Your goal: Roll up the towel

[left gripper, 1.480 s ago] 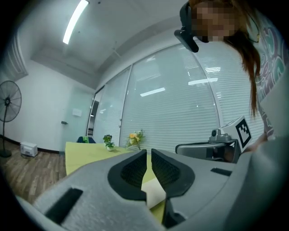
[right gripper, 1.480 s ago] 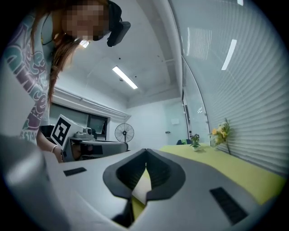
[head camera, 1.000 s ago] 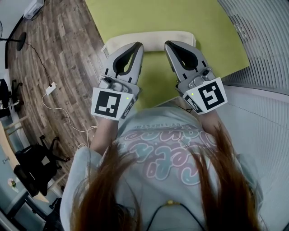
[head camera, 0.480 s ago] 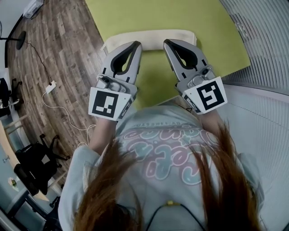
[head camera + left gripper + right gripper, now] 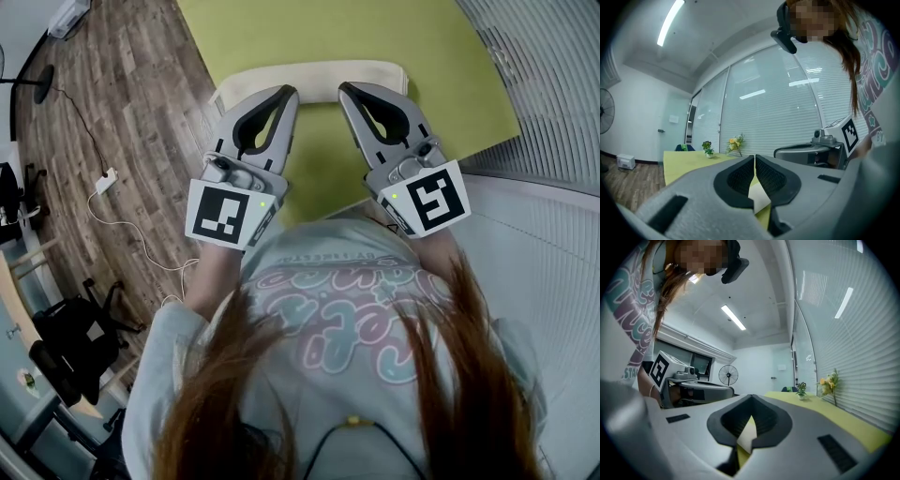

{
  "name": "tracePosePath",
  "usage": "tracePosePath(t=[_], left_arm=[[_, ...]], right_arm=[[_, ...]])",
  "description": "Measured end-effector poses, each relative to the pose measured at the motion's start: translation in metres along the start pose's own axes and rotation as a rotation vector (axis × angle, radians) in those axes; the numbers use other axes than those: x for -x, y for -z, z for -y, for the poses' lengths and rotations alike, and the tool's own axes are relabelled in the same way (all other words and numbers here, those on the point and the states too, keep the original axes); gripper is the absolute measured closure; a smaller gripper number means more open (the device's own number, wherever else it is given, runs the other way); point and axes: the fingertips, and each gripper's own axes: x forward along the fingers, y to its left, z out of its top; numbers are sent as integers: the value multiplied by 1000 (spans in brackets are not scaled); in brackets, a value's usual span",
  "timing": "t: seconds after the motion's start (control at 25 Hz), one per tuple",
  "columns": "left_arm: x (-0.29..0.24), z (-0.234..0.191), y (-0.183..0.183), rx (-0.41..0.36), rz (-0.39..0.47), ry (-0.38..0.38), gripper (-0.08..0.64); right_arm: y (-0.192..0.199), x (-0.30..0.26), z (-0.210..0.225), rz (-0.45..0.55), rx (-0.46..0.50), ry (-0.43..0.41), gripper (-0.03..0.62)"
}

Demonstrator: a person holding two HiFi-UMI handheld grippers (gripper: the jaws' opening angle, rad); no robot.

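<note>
A cream towel [image 5: 309, 75] lies as a long band across the near part of the green table [image 5: 375, 37]. My left gripper [image 5: 287, 94] and right gripper [image 5: 347, 89] are side by side, pointing level, their tips over the towel's near edge. Both are shut, jaws meeting at the tips. In the left gripper view the left gripper [image 5: 754, 161] shows a patch of towel [image 5: 759, 199] through the gap behind its pads. The right gripper [image 5: 751, 401] shows the same towel [image 5: 747, 434] in its own view. I see no cloth pinched between the pads.
Wood floor [image 5: 122, 103] with a white power strip [image 5: 105, 182] and cable lies left of the table. Slatted blinds [image 5: 544, 84] run along the right. Small potted plants [image 5: 708, 149] stand at the table's far end. A standing fan [image 5: 728, 375] is across the room.
</note>
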Motion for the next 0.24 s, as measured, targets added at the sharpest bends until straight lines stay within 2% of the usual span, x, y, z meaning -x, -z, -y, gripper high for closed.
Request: tracePosePath(t=[0.24], left_arm=[[1, 0, -11, 13, 10, -2, 540]], right_arm=[[-11, 0, 2, -2, 4, 8, 589]])
